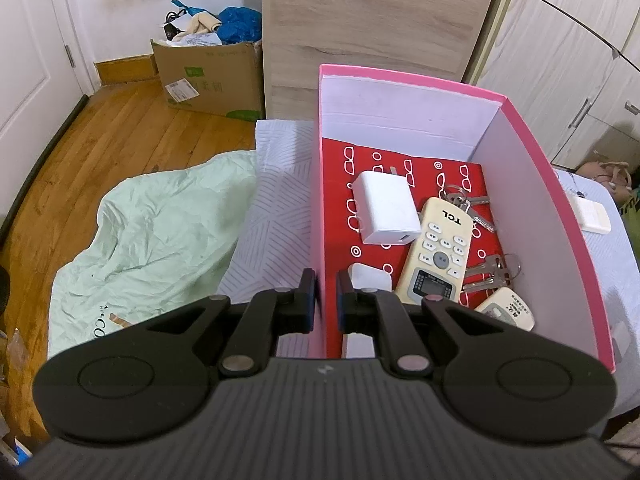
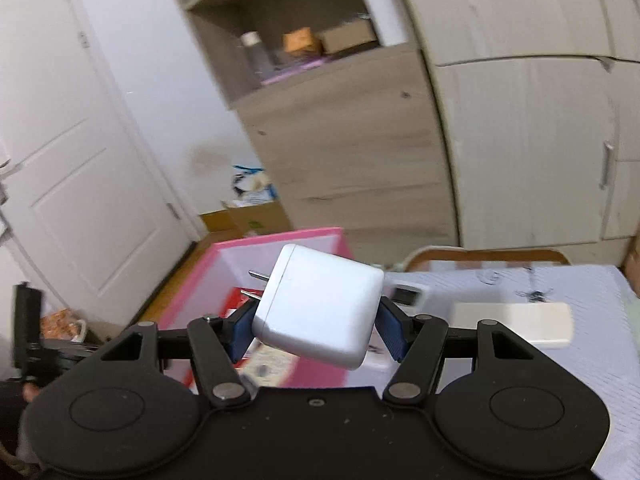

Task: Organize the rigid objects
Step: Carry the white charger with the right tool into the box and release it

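My left gripper (image 1: 327, 300) is shut on the near left wall of the pink box (image 1: 532, 184), one finger outside and one inside. On the box's red patterned floor lie a white charger (image 1: 384, 214), a cream TCL remote (image 1: 438, 254), two bunches of keys (image 1: 492, 274), a second small remote (image 1: 506, 312) and a small white block (image 1: 370, 276). My right gripper (image 2: 318, 326) is shut on another white charger (image 2: 320, 308), held in the air with its two metal prongs pointing left, above and to the right of the pink box (image 2: 280, 240).
The box stands on a bed with a pale patterned sheet (image 1: 276, 200) and a green quilt (image 1: 160, 232). A white flat device (image 2: 516, 322) and a small white gadget (image 2: 408, 294) lie on the bed right of the box. A cardboard box (image 1: 208, 76), wooden cabinet (image 1: 372, 20) and wardrobe stand beyond.
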The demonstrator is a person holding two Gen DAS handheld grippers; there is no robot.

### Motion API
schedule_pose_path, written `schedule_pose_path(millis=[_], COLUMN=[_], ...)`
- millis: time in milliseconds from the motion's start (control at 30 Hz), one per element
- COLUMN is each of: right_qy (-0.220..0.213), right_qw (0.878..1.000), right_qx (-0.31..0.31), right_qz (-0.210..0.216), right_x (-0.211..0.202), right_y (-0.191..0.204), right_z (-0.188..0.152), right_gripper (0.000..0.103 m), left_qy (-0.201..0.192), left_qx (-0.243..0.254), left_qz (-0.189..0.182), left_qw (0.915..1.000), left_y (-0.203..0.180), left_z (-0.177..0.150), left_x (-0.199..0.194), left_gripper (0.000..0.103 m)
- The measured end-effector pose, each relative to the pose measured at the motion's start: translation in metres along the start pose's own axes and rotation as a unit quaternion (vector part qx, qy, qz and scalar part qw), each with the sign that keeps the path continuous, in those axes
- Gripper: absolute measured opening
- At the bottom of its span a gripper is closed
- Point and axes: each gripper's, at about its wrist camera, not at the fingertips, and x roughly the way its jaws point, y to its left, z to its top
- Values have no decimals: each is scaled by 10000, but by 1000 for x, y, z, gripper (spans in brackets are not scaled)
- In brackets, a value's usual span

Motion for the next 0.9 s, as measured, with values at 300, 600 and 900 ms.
schedule_pose_path(millis=[300, 600, 900], right_qy=[946, 1285, 1741], right_qw=[9908, 9917, 9834], right_qx=[192, 4, 372], right_qz=[949, -32, -341], right_x=[46, 148, 214], right_y=[74, 75, 41], right_z=[11, 32, 30], right_gripper=[68, 68, 68], left_qy=[-5, -61, -119], left_qx=[-30, 84, 130], left_qz=[-88, -53, -115], left_qw=[10000, 9999, 9998], left_y=[7, 6, 8], left_z=[2, -1, -3], left_x=[-2, -3, -4], left_gripper=[9, 9, 9])
